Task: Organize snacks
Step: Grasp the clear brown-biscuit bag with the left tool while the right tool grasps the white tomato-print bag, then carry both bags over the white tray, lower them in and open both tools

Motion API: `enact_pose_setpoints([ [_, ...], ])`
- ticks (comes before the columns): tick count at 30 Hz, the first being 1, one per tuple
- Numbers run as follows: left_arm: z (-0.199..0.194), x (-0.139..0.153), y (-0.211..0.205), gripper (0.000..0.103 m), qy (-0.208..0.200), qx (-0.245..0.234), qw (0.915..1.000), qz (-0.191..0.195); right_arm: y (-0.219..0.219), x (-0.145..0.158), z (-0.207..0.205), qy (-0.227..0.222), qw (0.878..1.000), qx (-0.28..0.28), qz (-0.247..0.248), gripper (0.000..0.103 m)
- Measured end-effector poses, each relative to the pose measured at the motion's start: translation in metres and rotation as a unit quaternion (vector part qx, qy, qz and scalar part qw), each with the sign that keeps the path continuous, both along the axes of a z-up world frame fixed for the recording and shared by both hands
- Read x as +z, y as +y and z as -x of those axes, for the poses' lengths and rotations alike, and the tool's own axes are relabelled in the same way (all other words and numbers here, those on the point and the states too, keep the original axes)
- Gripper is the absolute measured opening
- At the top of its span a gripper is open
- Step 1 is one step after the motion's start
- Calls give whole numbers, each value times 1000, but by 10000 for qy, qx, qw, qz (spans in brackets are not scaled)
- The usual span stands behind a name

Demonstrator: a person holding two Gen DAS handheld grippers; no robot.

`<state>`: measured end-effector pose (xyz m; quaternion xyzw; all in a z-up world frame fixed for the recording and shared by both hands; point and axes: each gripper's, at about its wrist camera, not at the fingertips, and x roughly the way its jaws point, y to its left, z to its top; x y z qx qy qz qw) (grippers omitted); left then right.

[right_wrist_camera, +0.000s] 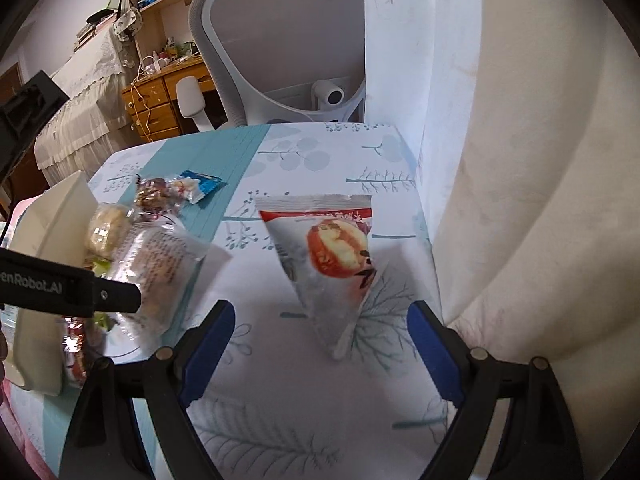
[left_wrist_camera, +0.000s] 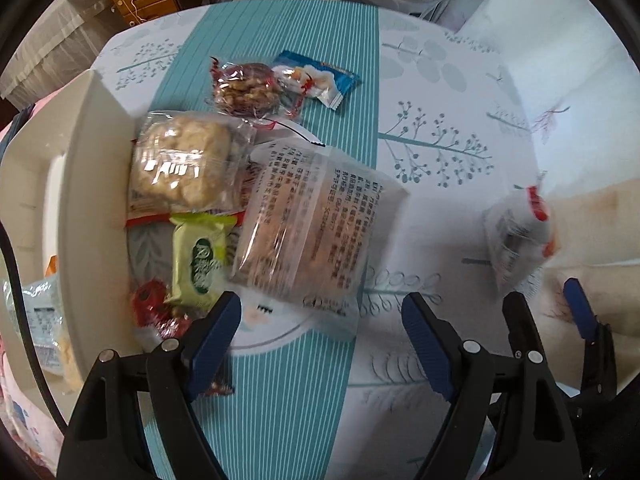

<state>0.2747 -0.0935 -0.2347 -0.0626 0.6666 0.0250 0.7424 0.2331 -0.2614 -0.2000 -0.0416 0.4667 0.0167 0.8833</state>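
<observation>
A cream plastic bin (left_wrist_camera: pixel 86 184) stands at the left edge of the table. Inside it, low in the left wrist view, lie a pale blue-printed packet (left_wrist_camera: pixel 42 320) and something yellowish beside it, too blurred to name.

Against the bin's outer wall the snacks are piled on the tablecloth (left_wrist_camera: pixel 440 92). A clear-wrapped crumbly pastry (left_wrist_camera: pixel 182 162) touches the wall. Below it lie a green-wrapped cake (left_wrist_camera: pixel 200 264) and red foil candies (left_wrist_camera: pixel 154 310). A large translucent packet printed with black text (left_wrist_camera: pixel 308 224) overlaps the pastry's right side and lies on the teal striped band that runs down the middle of the cloth. Toward the far edge sit a walnut-topped date snack in clear wrap (left_wrist_camera: pixel 246 88) and, touching it, a blue and white candy wrapper (left_wrist_camera: pixel 320 78).

Well apart from the pile, near the right edge, a white packet picturing a red filled date (right_wrist_camera: pixel 332 256) lies alone on the leaf-printed cloth, with bare cloth all round it. A cream curtain (right_wrist_camera: pixel 540 200) hangs just past that edge, and a grey office chair (right_wrist_camera: pixel 276 40) stands behind the far edge.

The left gripper (left_wrist_camera: pixel 322 326) hangs over the near end of the text packet, jaws spread and empty. The right gripper (right_wrist_camera: pixel 320 342) hangs over the date packet's near corner, jaws likewise spread, gripping nothing.
</observation>
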Motion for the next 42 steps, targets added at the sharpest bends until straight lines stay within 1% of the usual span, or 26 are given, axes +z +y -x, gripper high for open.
enact_pose_setpoints([
  [3, -8, -13, -1, 82, 106, 35, 9999, -79, -2, -12, -6, -41, 10000, 56, 52, 89],
  [5, -13, -19, -2, 84, 146, 59, 9998, -146, -3, -20, -10, -102, 9999, 58, 116, 89],
  [6, -15, -21, -2, 87, 116, 53, 9997, -190, -3, -23, -12, -135, 9998, 68, 135, 89],
  [7, -17, -21, -3, 89, 46, 20, 9997, -232, -3, -25, -14, -154, 9997, 79, 152, 89],
  [9, -21, -23, -6, 89, -50, -56, 9993, -379, -3, -32, -19, -172, 9996, 89, 192, 89],
  [12, -29, -31, -7, 89, -7, -82, 9988, -484, -2, -38, -24, -245, 9994, 76, 232, 89],
  [15, -36, -42, -5, 89, 35, -49, 9990, -453, 0, -43, -29, -247, 9992, 79, 308, 88],
  [20, -46, -52, -4, 89, 41, -86, 9993, -361, 1, -47, -29, -258, 9990, 62, 360, 87],
  [21, -48, -54, -4, 89, 40, -97, 9993, -355, 1, -47, -29, -260, 9989, 44, 379, 86],
  [24, -56, -59, -2, 89, 48, -79, 9995, -316, 0, -48, -31, -216, 9990, 1, 379, 77],
  [26, -58, -63, 0, 89, 26, -25, 9996, -280, 1, -49, -31, -197, 9989, 10, 425, 67],
  [29, -54, -64, 0, 87, 3, -3, 9997, -240, 1, -48, -30, -197, 9987, 37, 464, 59],
  [32, -46, -59, 4, 81, -16, 26, 9998, -200, 1, -47, -31, -170, 9988, 52, 466, 54],
  [34, -44, -55, 8, 75, -18, 40, 9999, -154, 1, -46, -30, -149, 9988, 62, 454, 51],
  [38, -38, -46, 13, 73, 65, 83, 9999, 14, 0, -41, -29, -75, 9993, 4, 356, 50],
  [42, -27, -31, 16, 73, 127, 124, 9997, 172, 3, -28, -22, -139, 9993, -9, 341, 50],
])
